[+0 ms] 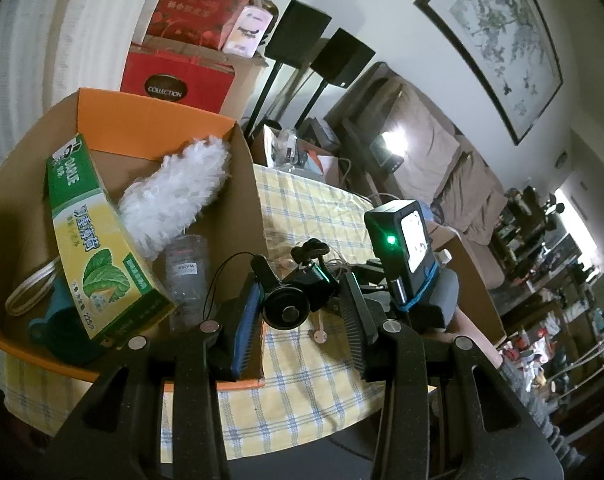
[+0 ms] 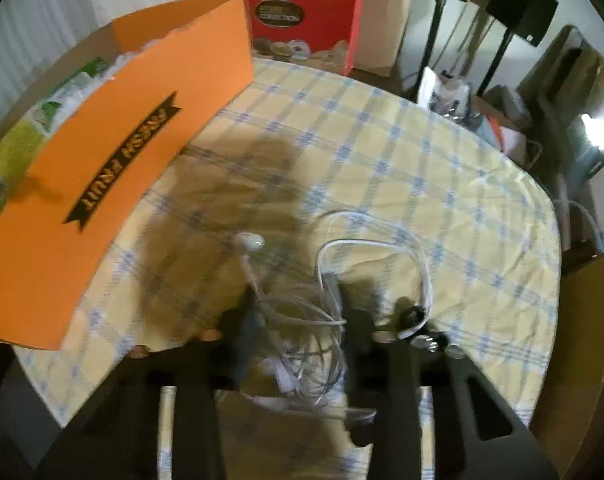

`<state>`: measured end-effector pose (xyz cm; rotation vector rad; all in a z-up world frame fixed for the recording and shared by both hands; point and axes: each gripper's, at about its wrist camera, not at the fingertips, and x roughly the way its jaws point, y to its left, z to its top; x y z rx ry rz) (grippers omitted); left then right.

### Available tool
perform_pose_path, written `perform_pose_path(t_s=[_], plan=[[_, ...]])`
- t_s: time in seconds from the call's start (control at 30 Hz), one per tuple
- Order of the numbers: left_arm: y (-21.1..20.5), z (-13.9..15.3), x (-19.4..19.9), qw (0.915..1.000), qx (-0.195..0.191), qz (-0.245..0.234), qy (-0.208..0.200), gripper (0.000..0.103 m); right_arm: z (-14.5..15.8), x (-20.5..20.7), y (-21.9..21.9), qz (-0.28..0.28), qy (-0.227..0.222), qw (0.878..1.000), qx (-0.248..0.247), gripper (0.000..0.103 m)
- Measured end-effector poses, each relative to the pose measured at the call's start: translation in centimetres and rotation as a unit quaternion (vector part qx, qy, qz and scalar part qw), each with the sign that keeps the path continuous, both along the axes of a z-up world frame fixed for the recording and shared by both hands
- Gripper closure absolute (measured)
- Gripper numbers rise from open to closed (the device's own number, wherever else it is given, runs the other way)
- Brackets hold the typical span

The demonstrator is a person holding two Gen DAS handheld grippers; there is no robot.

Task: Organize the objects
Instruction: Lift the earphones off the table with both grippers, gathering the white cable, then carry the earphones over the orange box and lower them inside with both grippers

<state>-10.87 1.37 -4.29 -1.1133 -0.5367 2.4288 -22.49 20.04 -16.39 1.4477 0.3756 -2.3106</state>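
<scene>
A black ribbon reading "FRESH FRUIT" is showing on the orange box [image 2: 113, 152]; "COLLECTION" is sitting on the red bag [image 1: 177, 80]; "WATER" is labelling the clear bottle [image 1: 185, 268].

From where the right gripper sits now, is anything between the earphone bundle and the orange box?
Only the box's own side wall. The white earphone cable lies between the right gripper's fingers; the checked tablecloth toward the orange box looks bare. The wall stands upright, so the bundle must go over it.

A checked-cloth table [image 2: 382, 152] carries an orange cardboard box [image 2: 113, 152] and tangled white earphones [image 2: 302, 312].
</scene>
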Motion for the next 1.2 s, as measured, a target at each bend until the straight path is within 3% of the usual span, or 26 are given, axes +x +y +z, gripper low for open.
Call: perform_pose_path(t_s=[0.1,0.2,0.5,1.0,1.2], plan=[[0.0,0.0,0.0,1.0,-0.001,0.0,0.001,0.067,0.1,0.2,-0.3,-0.002,-0.01,1.0,-0.011,0.093],[-0.1,0.2,0.1,1.0,-0.002,0.001,0.002,0.067,0.4,0.3,-0.2,-0.01,-0.023,0.999,-0.037,0.097],[-1.1,1.0,0.5,0.9999,-0.005,0.011,0.009,0.067,5.2,1.8,-0.3,-0.031,0.01,0.993,-0.114,0.098],[-4.9,3.2,0.9,0.9979,-0.037,0.045,0.03,0.067,15.2,5.1,-4.9,-0.014,0.092,0.985,-0.148,0.098],[-7.0,3.2,0.4,0.9963,-0.056,0.06,0.024,0.067,16.9,5.7,-7.9,0.005,0.096,0.981,-0.17,0.097]])
